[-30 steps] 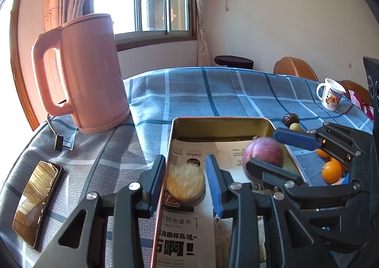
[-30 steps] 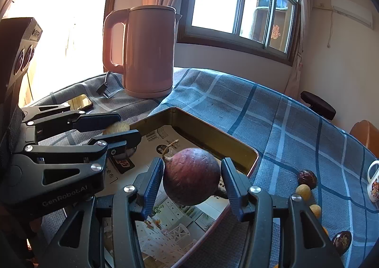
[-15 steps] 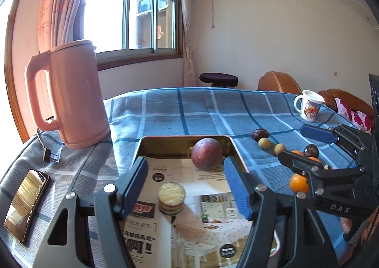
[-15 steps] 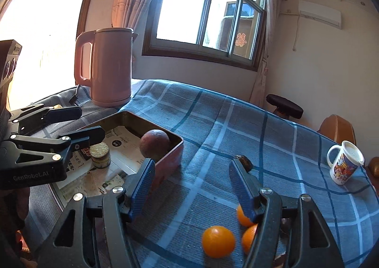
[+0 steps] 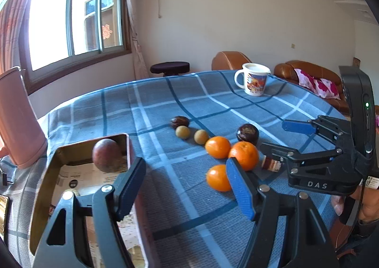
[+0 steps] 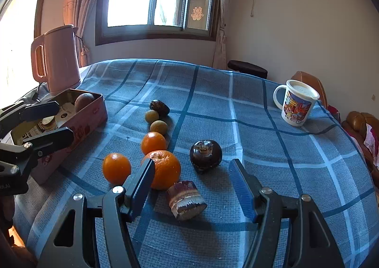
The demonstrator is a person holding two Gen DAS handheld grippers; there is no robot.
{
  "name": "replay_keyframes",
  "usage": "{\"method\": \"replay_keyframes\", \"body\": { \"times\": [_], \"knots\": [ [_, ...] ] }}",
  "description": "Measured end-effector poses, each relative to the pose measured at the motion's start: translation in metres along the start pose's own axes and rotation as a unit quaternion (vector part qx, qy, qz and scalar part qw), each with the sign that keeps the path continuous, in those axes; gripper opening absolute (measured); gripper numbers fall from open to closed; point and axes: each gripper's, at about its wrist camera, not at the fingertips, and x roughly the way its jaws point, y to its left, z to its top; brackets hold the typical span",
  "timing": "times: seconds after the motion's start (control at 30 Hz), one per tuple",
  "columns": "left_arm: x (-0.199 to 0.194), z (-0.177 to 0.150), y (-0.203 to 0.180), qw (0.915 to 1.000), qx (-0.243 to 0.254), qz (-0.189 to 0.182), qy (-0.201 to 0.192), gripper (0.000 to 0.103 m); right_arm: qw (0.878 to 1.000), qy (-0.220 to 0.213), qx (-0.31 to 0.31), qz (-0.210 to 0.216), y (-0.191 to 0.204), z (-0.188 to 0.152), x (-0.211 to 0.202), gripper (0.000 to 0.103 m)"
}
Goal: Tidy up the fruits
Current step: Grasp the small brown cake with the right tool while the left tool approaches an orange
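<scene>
The left gripper (image 5: pixel 187 185), its jaws opening and empty, hangs over the checked tablecloth (image 5: pixel 165 106) beside the tin (image 5: pixel 53 161) holding a passion fruit (image 5: pixel 107 155). The right gripper (image 6: pixel 191 187), marked "DAS", is spread and empty above a striped stub (image 6: pixel 186 199); oranges (image 6: pixel 163 168) lie just beyond.
</scene>
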Motion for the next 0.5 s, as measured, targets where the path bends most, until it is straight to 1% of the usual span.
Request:
{"method": "replay_keyframes", "body": {
  "times": [0.07,0.17,0.23,0.27,0.3,0.33,0.4,0.47,0.5],
  "knots": [
    [0.011,0.000,-0.009,0.9998,0.007,-0.008,0.018,0.073,1.000,0.011,-0.001,0.003,0.000,-0.004,0.002,0.066],
    [0.023,-0.002,-0.019,0.9989,0.020,-0.008,0.041,0.073,1.000,0.021,-0.005,0.002,0.002,-0.010,0.006,0.066],
    [0.027,-0.001,-0.023,0.9984,0.024,-0.016,0.048,0.073,1.000,0.027,-0.004,0.007,0.002,-0.012,0.009,0.066],
    [0.031,-0.001,-0.025,0.9978,0.028,-0.016,0.057,0.073,0.999,0.030,-0.006,0.008,0.002,-0.014,0.011,0.066],
    [0.035,-0.001,-0.026,0.9971,0.030,-0.020,0.067,0.072,0.999,0.033,-0.008,0.010,0.003,-0.015,0.012,0.064],
    [0.039,-0.002,-0.026,0.9963,0.030,-0.025,0.076,0.072,0.999,0.034,-0.009,0.012,0.003,-0.015,0.013,0.057],
    [0.044,-0.002,-0.028,0.9952,0.032,-0.029,0.088,0.071,0.999,0.037,-0.008,0.016,0.003,-0.016,0.014,0.055],
    [0.048,-0.002,-0.032,0.9943,0.042,-0.028,0.093,0.070,0.999,0.045,-0.006,0.019,0.002,-0.016,0.017,0.048],
    [0.051,-0.002,-0.033,0.9935,0.045,-0.030,0.100,0.070,0.999,0.049,-0.007,0.021,0.003,-0.016,0.018,0.048]
  ]
}}
